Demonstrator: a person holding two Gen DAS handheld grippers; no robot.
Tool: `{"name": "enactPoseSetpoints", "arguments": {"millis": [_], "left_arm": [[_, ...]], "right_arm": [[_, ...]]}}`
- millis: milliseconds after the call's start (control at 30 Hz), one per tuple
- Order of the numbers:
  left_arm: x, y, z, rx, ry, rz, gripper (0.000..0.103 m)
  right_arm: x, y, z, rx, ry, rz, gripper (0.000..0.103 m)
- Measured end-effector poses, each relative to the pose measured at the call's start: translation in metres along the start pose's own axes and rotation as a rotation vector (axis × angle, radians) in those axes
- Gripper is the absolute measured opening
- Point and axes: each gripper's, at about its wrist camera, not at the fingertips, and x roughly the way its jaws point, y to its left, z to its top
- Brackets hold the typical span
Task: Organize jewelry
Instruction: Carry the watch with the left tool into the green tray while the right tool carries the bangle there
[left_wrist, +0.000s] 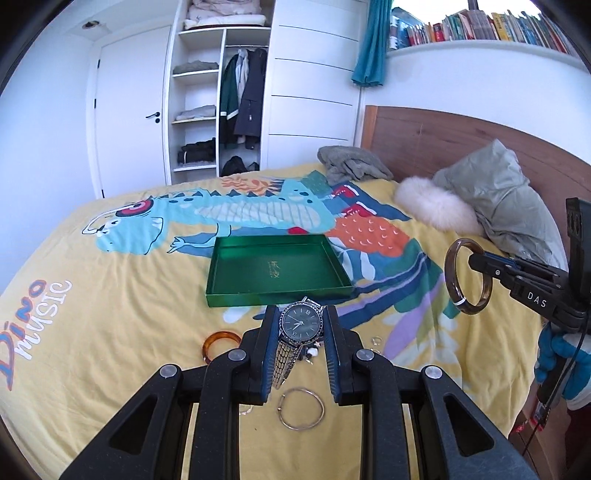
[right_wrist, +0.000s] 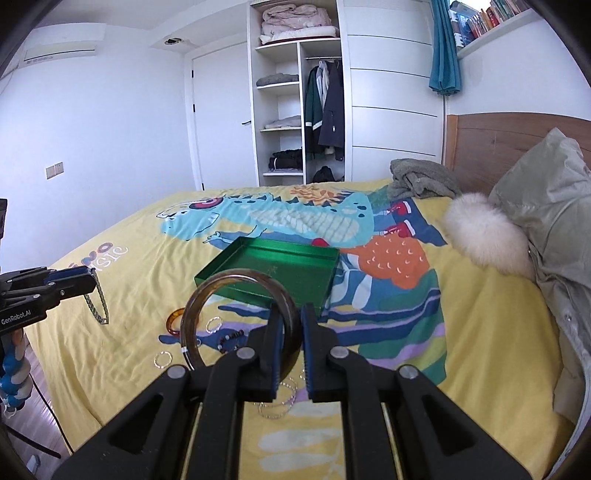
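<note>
Bed (left_wrist: 110, 332) action early on: green tray (left_wrist: 277, 271) empty, left hand-held gripper (left_wrist: 301, 325) clamps the watch (left_wrist: 299, 321), right hand-held gripper (right_wrist: 291, 328) pinches the brown bangle (right_wrist: 236, 317), several rings (left_wrist: 301, 408) left.

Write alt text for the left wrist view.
The left gripper holds a silver watch in its jaws above a yellow dinosaur bedspread, with an empty green tray just beyond. At right, the right gripper holds a brown bangle.

We see a green tray (left_wrist: 236, 295), a brown translucent bangle (left_wrist: 452, 288), and a yellow dinosaur-print bedspread (left_wrist: 110, 314).
</note>
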Motion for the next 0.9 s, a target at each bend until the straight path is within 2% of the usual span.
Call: {"name": "enactPoseSetpoints", "arguments": {"millis": [233,467,633,900], "left_arm": [[0.046,0.029,0.032,-0.058,0.014,0.012,0.024],[0.141,0.056,0.063,-0.111,0.072,0.031,0.024],[0.218,0.079,0.07,-0.129,0.135,0.051,0.023],[0.331,0.093,0.046,-0.101,0.279,0.145,0.024]], "right_arm": [[0.052,0.005,0.049,0.014,-0.012,0.005,0.009],[0.153,-0.002,0.069,0.034,0.047,-0.023,0.009],[0.237,-0.016,0.06,0.061,0.117,-0.038,0.009],[0.346,-0.036,0.012,0.09,0.268,-0.019,0.009]]}}
